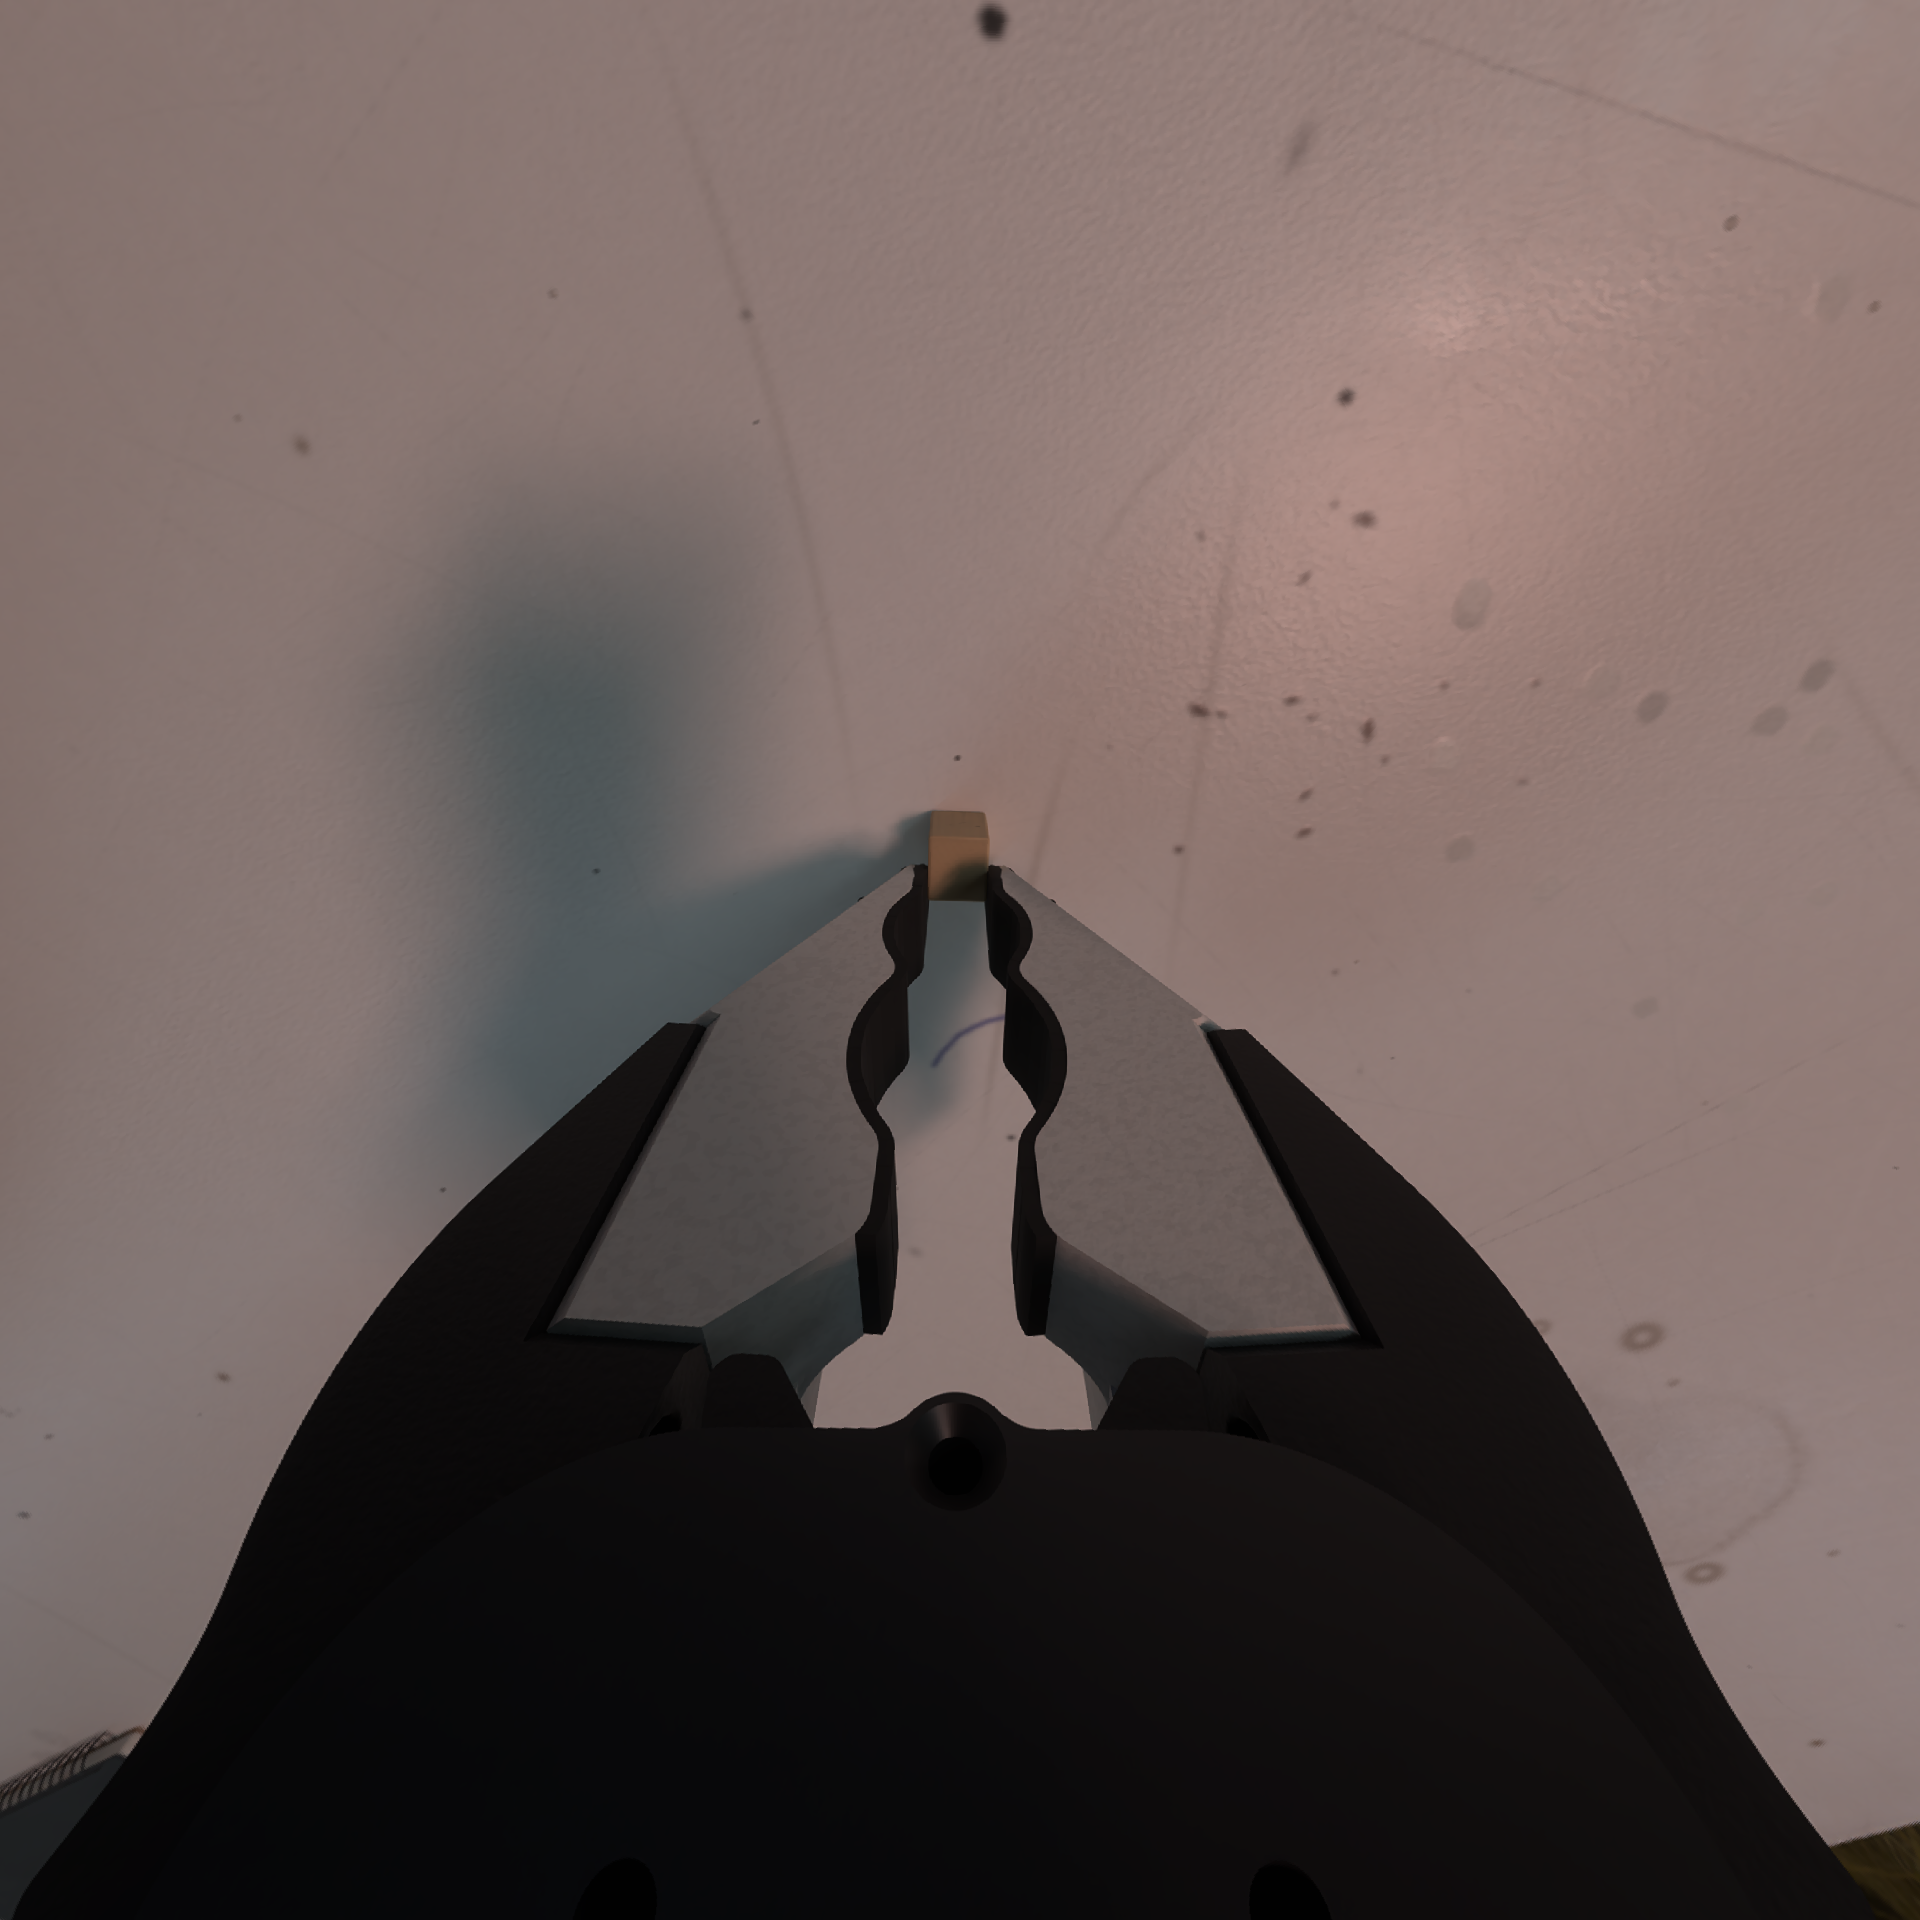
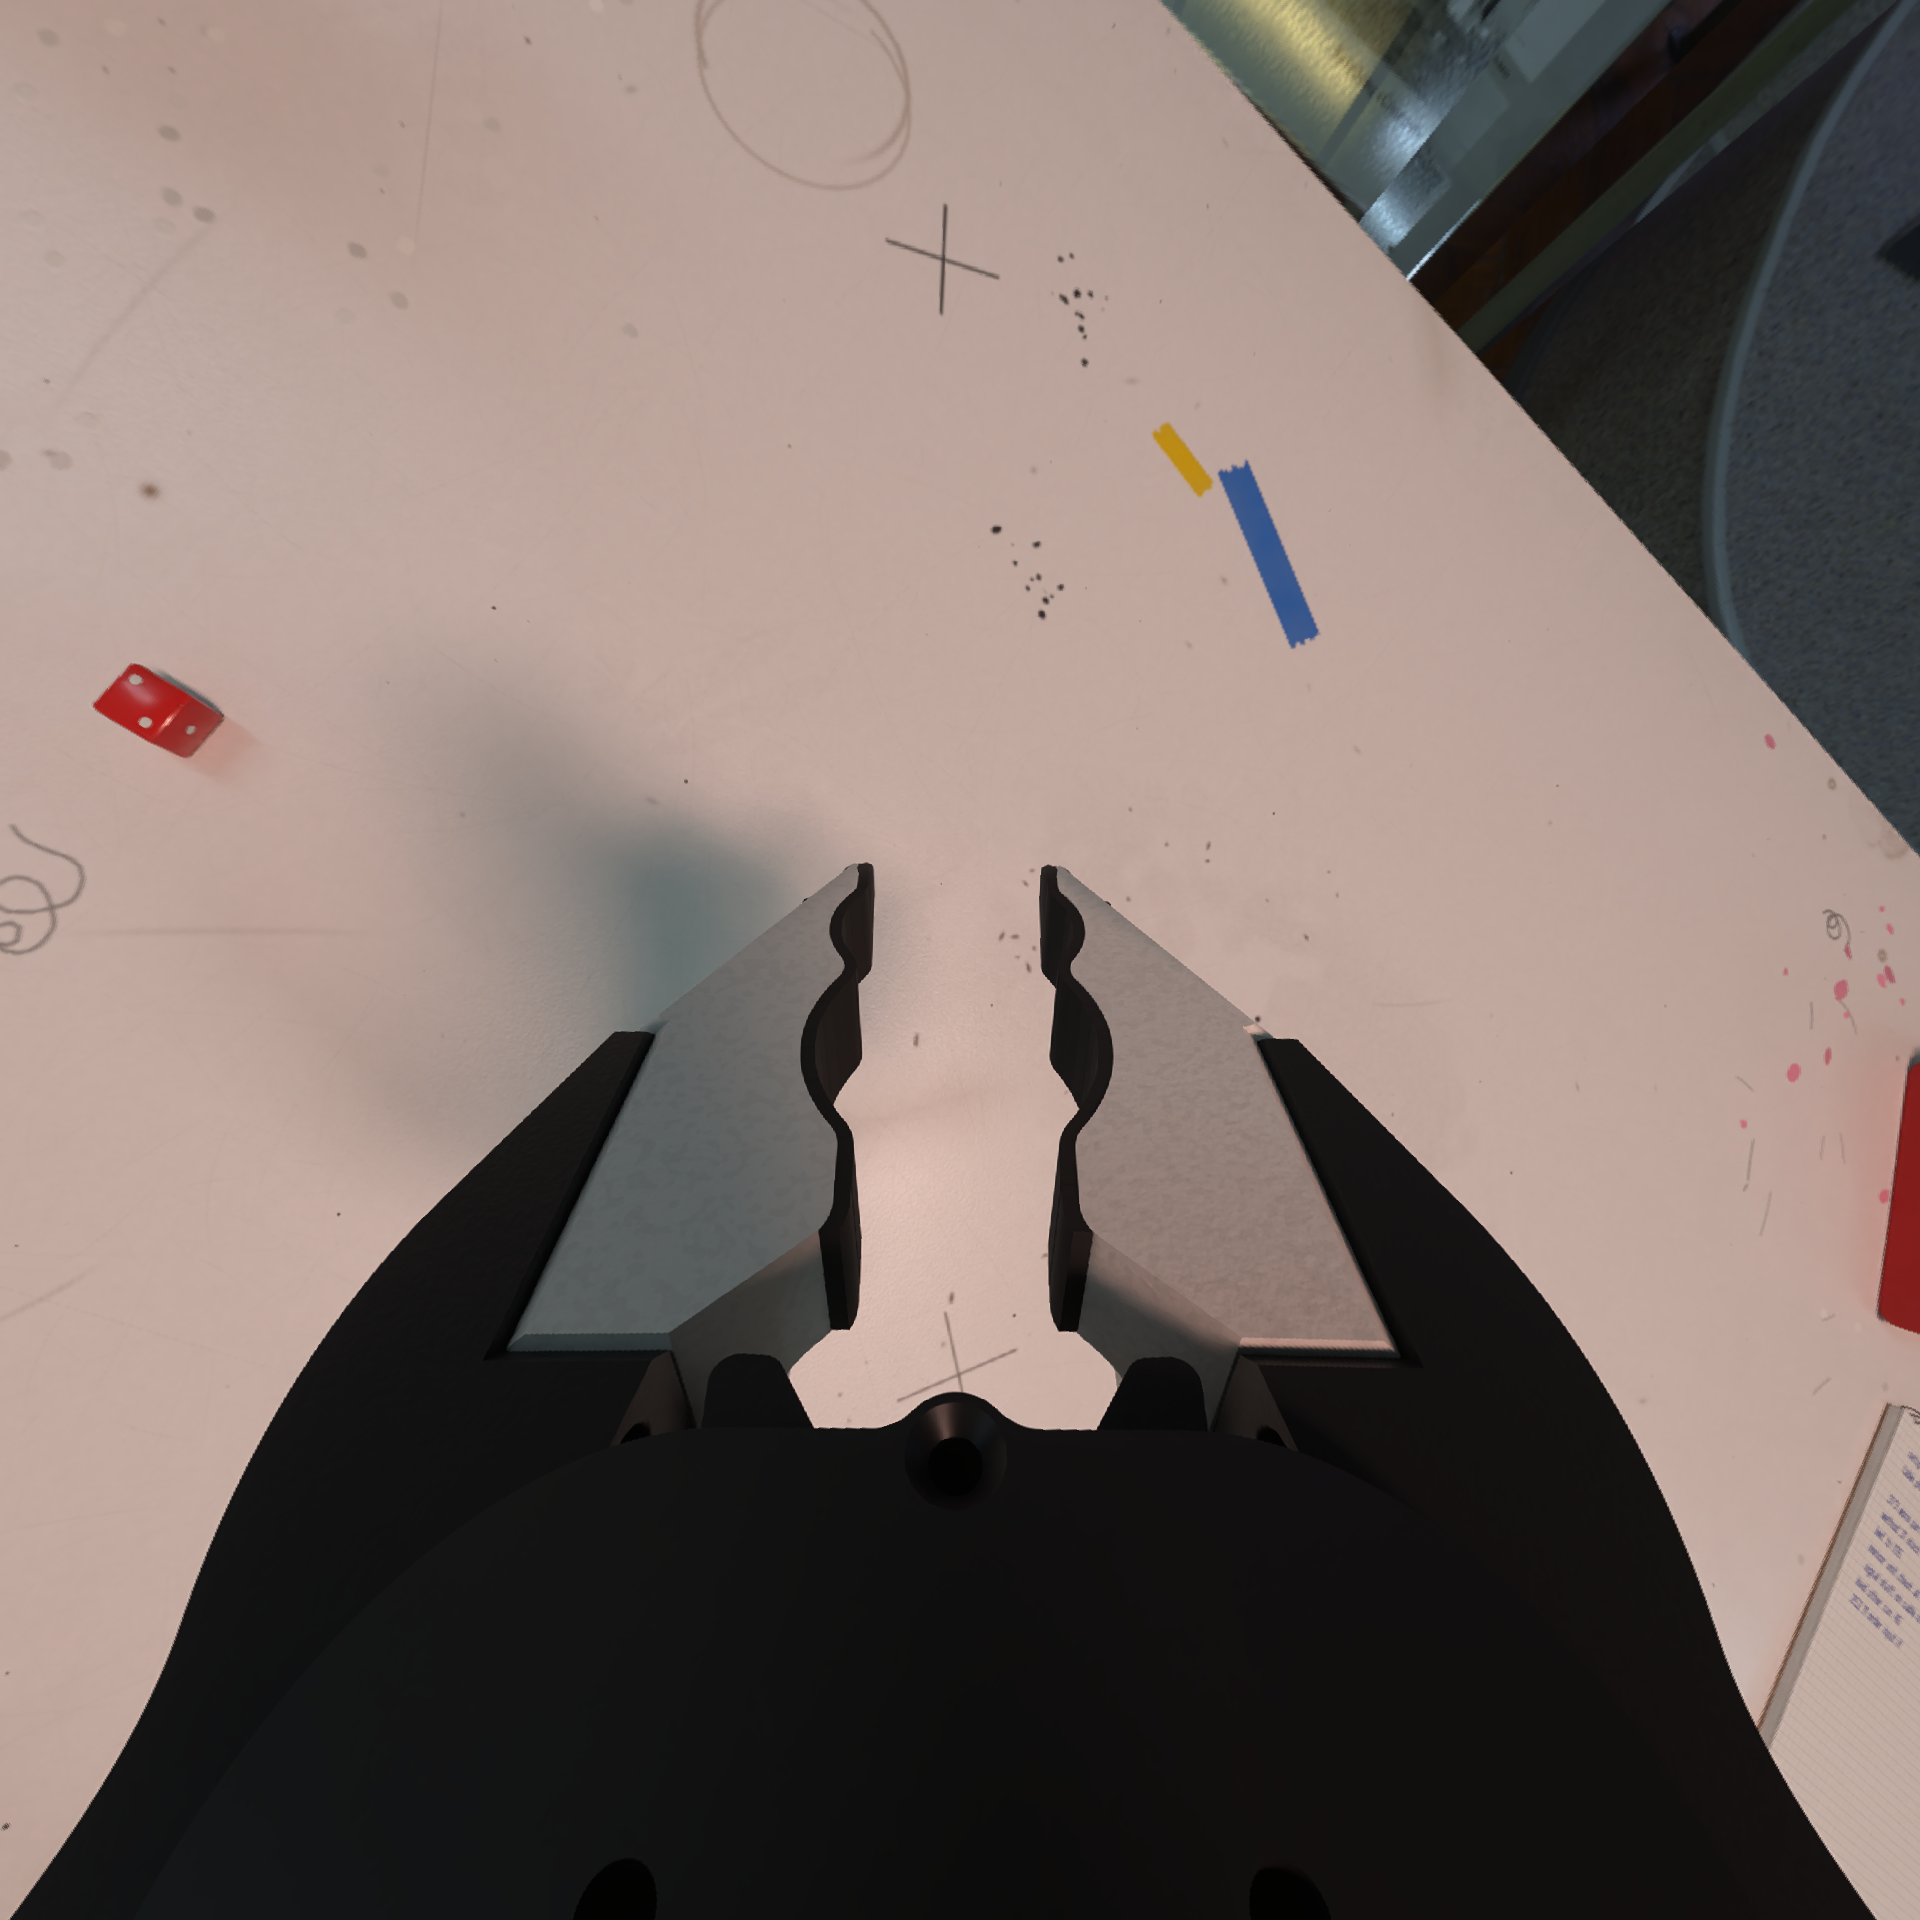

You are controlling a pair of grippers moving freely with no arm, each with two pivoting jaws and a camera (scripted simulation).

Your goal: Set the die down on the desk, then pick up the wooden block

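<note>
A: Left side, near to far?
B: left gripper (image 1: 957, 878) has its jaws drawn in narrow, tips pinching the wooden block (image 1: 958, 854). Block is small and tan, sits right at the very tips, most of it poking out past them. Can't tell from this angle if it's off the desk (image 1: 1351, 416) or resting on it. There's a soft dark shadow on the desk, left of the tips.
A: Anything beyond?
B: Just white desk surface with dark specks and faint scratch lines.
A: Right side?
B: right gripper (image 2: 957, 883) is released, jaws well apart, nothing between them. It hovers over bare desk. A faint pencil cross shows on the desk through the gap near the jaw base.
A: Die?
B: die (image 2: 158, 711) is red with white pips, lying on the desk far to the left of the right gripper, well apart from it. Tilted look in this wide lens, small shadow at its right.
A: Rest?
B: At the right edge near: a lined notepad (image 2: 1860, 1621) and a red object (image 2: 1903, 1205), mostly cut off. Farther out: blue tape strip (image 2: 1268, 554) with a yellow tape strip (image 2: 1182, 458) just beside its far end, then a drawn cross mark (image 2: 942, 259), then a pencil circle (image 2: 805, 94) farthest.
</note>
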